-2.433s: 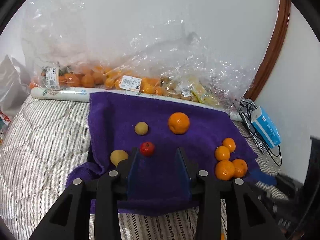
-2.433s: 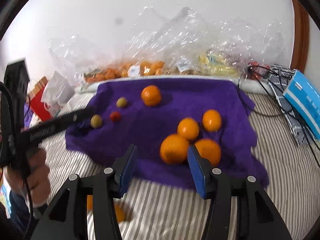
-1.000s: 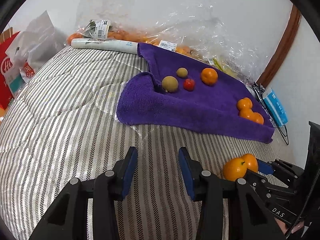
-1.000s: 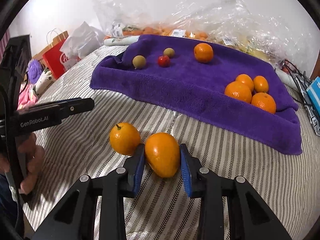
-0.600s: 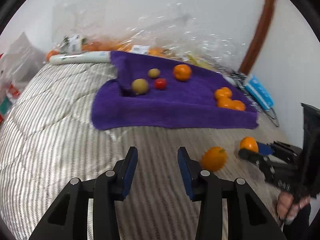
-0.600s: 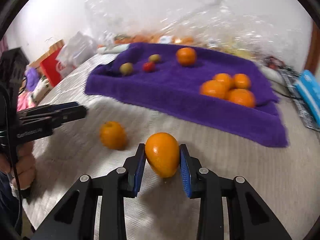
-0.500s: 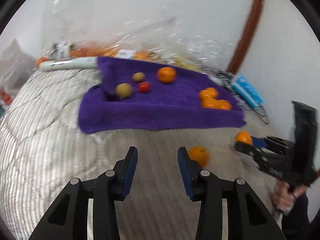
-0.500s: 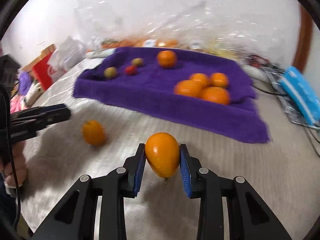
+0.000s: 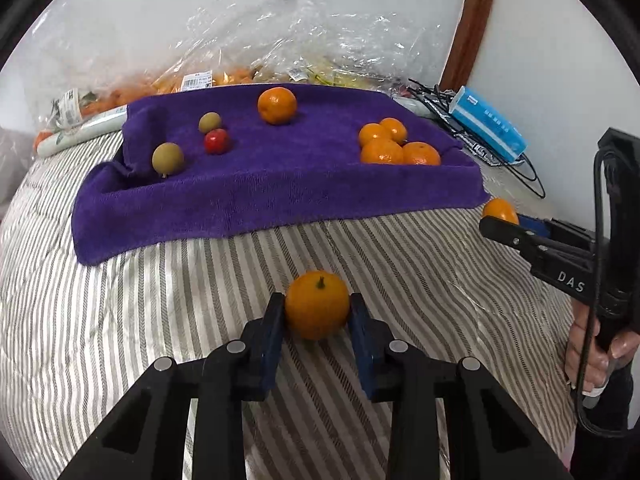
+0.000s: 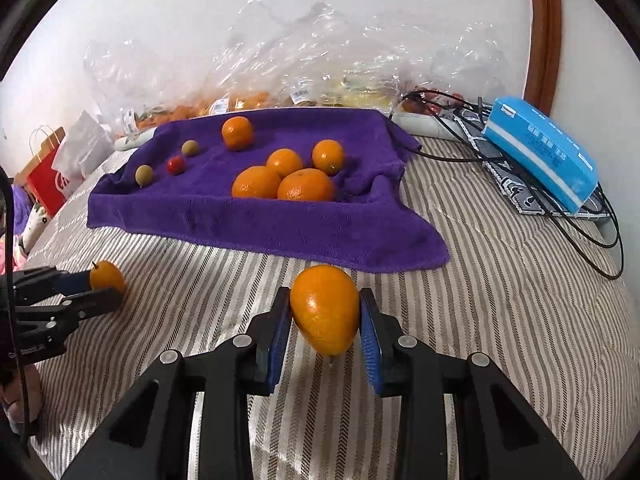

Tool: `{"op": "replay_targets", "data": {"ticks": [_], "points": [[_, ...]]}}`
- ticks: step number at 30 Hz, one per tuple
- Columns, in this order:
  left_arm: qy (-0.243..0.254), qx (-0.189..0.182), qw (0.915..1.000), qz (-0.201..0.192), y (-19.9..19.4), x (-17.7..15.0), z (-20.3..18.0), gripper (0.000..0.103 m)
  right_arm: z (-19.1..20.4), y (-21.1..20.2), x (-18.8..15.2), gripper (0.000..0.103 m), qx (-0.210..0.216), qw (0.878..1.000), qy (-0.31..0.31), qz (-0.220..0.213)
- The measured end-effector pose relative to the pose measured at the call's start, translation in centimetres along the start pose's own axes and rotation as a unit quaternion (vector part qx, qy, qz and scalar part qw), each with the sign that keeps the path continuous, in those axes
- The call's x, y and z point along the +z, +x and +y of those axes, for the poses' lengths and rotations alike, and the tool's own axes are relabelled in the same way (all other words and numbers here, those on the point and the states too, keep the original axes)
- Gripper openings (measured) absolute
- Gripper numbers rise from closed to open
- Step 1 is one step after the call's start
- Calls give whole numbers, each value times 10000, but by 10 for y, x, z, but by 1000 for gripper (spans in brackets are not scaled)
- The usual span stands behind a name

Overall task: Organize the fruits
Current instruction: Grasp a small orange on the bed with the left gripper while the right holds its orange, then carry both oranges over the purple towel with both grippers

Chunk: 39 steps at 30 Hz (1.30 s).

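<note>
A round orange (image 9: 317, 304) with a stem rests on the striped bedcover, and my left gripper (image 9: 316, 309) is closing on it, both blue pads touching its sides. My right gripper (image 10: 325, 312) is shut on an oval orange (image 10: 324, 308), held just above the cover in front of the purple towel (image 10: 280, 224). The towel carries a cluster of several oranges (image 10: 284, 180) at its right. A single orange (image 10: 237, 132), a red fruit (image 10: 175, 165) and two greenish fruits (image 10: 144, 175) lie at its left. The right gripper (image 9: 500, 222) also shows in the left wrist view.
Clear plastic bags of fruit (image 10: 248, 100) line the wall behind the towel. A blue tissue box (image 10: 540, 152) and black cables (image 10: 568, 216) lie at the right. A red paper bag (image 10: 48, 176) stands at the left bed edge. A hand (image 9: 596, 344) grips the right tool.
My left gripper swung right, came around the loose orange on the bed and narrowed its jaws on it. My right gripper carried its oval orange to the right, away from that one.
</note>
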<state>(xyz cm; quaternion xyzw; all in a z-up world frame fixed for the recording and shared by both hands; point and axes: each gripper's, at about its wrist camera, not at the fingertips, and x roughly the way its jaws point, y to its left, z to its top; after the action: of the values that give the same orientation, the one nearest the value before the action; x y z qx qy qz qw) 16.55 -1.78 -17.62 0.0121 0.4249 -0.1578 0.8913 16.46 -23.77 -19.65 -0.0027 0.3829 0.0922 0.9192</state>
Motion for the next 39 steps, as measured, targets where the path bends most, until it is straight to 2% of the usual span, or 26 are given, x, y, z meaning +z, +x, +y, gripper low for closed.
{"op": "replay_targets", "data": {"ticks": [7,13,17,21,26,30,34,37,39], "points": [[90,209,9997,2,12,15,5,30,11,5,12,33,-174,9996,-182,-159],[-186,-99,9998,-17,15,19,15,30,17,20,12,33,34,9996,-219,174],[-279,-167,9995,-41,17,19,15,30,19,27,10,33,97,9991,-215,351],[-242,-280,9993,-74,16,19,13,30,19,25,9,33,203,9991,-232,299],[-234,-370,9986,-300,7,19,12,30,12,17,8,33,311,9994,-60,134],[-176,-354,9978,-534,-4,21,11,30,11,13,10,33,361,9993,-25,27],[-230,-339,9965,-728,-17,24,15,30,16,8,10,33,238,9996,-127,-102],[-353,-157,9969,-680,-23,31,21,30,22,2,15,33,277,9995,-126,-109],[-446,-214,9963,-702,-28,37,26,30,27,-5,22,33,377,9991,-155,-131]]}}
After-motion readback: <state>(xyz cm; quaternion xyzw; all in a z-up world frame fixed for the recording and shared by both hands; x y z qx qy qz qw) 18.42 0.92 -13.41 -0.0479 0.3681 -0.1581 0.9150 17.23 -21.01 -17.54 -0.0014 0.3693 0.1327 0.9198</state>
